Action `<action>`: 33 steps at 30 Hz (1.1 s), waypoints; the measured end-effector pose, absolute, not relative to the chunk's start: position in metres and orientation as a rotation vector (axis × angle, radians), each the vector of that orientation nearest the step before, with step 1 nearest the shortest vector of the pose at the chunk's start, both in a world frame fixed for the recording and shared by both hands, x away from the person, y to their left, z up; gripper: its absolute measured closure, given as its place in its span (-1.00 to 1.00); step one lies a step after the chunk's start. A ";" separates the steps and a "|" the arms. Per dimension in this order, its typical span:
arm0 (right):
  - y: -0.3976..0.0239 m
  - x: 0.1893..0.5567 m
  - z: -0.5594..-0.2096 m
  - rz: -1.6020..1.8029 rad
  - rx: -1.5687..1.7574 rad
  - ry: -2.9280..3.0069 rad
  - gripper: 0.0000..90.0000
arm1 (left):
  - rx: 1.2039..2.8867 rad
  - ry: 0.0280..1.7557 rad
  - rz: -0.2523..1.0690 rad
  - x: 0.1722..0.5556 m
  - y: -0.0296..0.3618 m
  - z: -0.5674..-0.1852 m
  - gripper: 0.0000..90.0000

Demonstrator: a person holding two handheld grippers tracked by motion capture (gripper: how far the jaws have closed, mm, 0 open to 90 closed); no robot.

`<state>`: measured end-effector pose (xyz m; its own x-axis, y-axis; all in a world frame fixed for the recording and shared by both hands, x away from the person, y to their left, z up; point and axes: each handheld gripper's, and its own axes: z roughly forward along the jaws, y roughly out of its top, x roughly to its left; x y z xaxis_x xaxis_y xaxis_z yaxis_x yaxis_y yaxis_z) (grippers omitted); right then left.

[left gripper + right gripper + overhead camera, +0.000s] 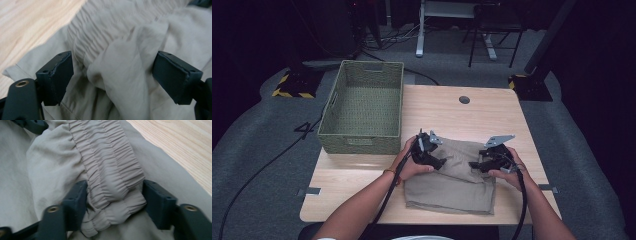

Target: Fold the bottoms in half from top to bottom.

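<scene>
Lying at the table's (362, 187) near edge, right of the middle, the khaki shorts (452, 187) are partly folded, long axis running from near edge toward far edge; the woven basket (362, 107) at the far left corner holds nothing, so folding and stowing seem left. The left gripper (112, 75) stands wide, a fabric ridge between its jaws, untouched. The right gripper (115, 200) brackets the gathered waistband (107, 162), seemingly pinching it.

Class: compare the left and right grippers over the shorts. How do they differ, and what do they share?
The left gripper stands wide, its pads clear of the shorts; the right gripper closes on the gathered waistband. The left straddles a loose fold; the right, elastic. Both point down at the shorts.
</scene>
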<state>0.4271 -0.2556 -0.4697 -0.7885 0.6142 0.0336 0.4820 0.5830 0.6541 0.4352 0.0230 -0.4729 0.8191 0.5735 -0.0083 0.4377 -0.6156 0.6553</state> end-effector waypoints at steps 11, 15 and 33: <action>-0.248 0.411 -0.447 1.019 0.684 2.520 0.59 | 2.364 0.658 0.262 0.427 0.033 -0.471 -0.63; -0.251 0.398 -0.430 1.148 0.578 2.459 0.67 | 2.311 0.651 0.297 0.419 0.042 -0.461 -0.62; -0.233 0.317 -0.448 1.187 -0.009 2.677 0.50 | 2.257 0.562 0.353 0.362 0.104 -0.434 -0.62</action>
<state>0.3165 -0.2325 -0.4484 -0.9773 0.0804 -0.1959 -0.0912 0.6752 0.7320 0.3620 0.1041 -0.4336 0.8643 0.4973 0.0755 0.2846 -0.6073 0.7418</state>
